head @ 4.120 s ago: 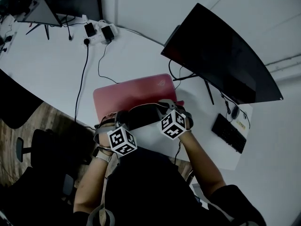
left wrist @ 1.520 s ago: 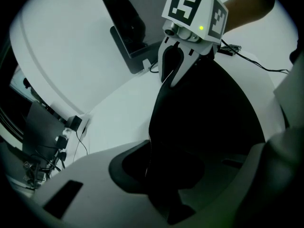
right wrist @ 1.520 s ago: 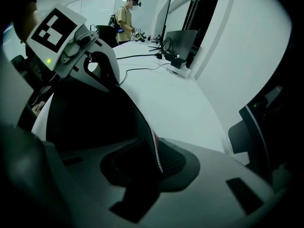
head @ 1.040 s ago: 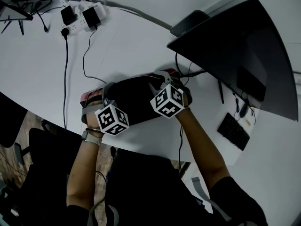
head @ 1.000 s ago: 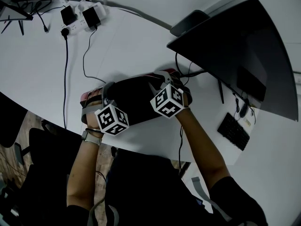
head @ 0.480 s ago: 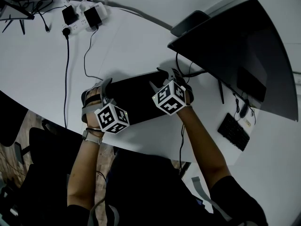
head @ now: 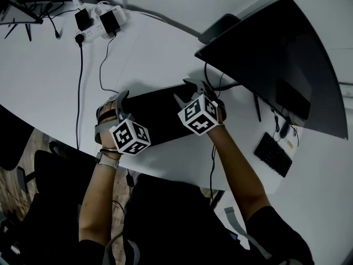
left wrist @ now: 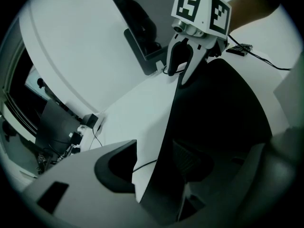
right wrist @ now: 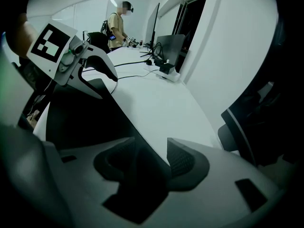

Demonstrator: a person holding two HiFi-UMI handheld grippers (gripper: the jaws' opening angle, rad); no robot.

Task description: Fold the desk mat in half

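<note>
The desk mat point(head: 157, 115) lies folded on the white desk, its black underside up. In the head view my left gripper point(head: 115, 105) is at the fold's left end and my right gripper point(head: 190, 90) at its right end. Both pairs of jaws are opening. The left gripper view has the mat's point(left wrist: 218, 113) edge running between the jaws of the left gripper point(left wrist: 154, 163), with the pads apart from it. In the right gripper view the mat point(right wrist: 80, 118) passes between the jaws of the right gripper point(right wrist: 149, 163), with a gap beside the right pad.
A large dark monitor point(head: 265, 59) stands at the right, a keyboard point(head: 273, 154) and mouse point(head: 284, 128) below it. A power strip point(head: 99, 18) and a cable point(head: 79, 81) lie at the far left. A person point(right wrist: 116, 27) stands far off.
Both grippers' jaws have spread apart. The red rim of the mat seen at the grippers a second ago no longer shows; only the black side shows, lying flatter.
</note>
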